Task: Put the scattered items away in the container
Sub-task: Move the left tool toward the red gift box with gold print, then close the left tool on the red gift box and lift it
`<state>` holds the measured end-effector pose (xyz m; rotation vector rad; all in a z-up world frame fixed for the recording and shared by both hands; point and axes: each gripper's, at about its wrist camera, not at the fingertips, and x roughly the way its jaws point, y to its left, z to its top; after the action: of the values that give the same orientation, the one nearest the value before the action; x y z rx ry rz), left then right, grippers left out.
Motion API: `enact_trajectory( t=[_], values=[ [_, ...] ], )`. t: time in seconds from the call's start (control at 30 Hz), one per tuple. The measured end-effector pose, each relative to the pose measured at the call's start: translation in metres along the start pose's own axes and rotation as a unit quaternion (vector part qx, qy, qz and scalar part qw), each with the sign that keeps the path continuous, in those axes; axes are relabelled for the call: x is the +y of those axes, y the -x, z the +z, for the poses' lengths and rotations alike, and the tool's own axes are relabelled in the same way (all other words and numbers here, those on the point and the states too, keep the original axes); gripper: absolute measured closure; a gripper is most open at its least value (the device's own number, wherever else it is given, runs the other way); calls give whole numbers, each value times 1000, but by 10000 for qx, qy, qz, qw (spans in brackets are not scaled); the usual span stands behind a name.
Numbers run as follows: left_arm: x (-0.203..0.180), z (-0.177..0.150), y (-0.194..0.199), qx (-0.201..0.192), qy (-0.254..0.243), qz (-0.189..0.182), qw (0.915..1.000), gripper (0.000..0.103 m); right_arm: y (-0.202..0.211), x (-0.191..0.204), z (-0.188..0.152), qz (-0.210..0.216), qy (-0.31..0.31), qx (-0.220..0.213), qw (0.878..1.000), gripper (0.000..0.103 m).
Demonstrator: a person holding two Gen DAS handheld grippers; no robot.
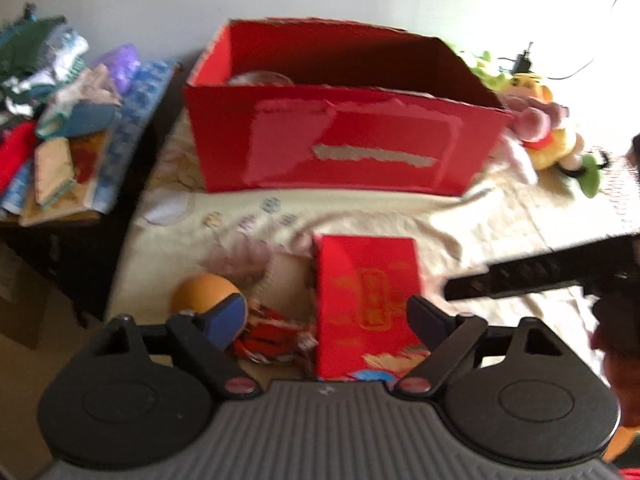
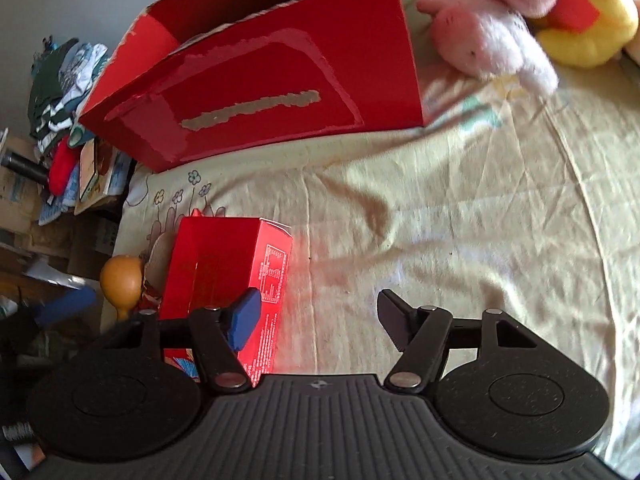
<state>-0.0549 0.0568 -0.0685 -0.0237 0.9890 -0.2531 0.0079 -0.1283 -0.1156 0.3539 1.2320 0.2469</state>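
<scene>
A big open red cardboard box (image 1: 340,140) stands at the back of the bed; it also shows in the right wrist view (image 2: 260,92). A small red carton (image 1: 368,300) lies in front of it, between the fingers of my open left gripper (image 1: 326,320). An orange ball (image 1: 202,294) and a red wrapped item (image 1: 272,340) lie left of the carton. In the right wrist view the carton (image 2: 224,276) sits by the left finger of my open right gripper (image 2: 316,324), which is over bare sheet. The ball (image 2: 120,280) is further left.
Plush toys (image 2: 492,36) lie right of the big box; they also show in the left wrist view (image 1: 552,136). A pile of clothes and books (image 1: 60,120) sits on a dark stand left of the bed. The cream sheet (image 2: 460,220) is wrinkled.
</scene>
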Motion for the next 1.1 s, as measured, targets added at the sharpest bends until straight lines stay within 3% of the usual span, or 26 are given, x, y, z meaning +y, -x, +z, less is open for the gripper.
enact_trajectory(
  t=[0.17,0.43,0.63,0.8,0.9,1.1],
  values=[
    [-13,-1,-16,147,-275,-345,9989,18,-8,-1,4,301,-219,207,9991,38],
    [-15,-3,-49,594,-537,-487,9956,23,-25,11,7,602,-96,410,9973,37],
    [-27,0,-62,631,-779,-732,9923,19,-31,15,7,801,-56,600,9950,43],
    [-49,7,-72,679,-1022,-1104,9863,20,-14,-5,12,513,-172,479,9974,46],
    [-58,7,-72,609,-1282,-1051,9843,18,-3,-19,14,295,-257,342,9986,47],
    [-42,9,-75,797,-1115,-1222,9830,17,-2,-24,12,327,-450,293,9980,44]
  ],
)
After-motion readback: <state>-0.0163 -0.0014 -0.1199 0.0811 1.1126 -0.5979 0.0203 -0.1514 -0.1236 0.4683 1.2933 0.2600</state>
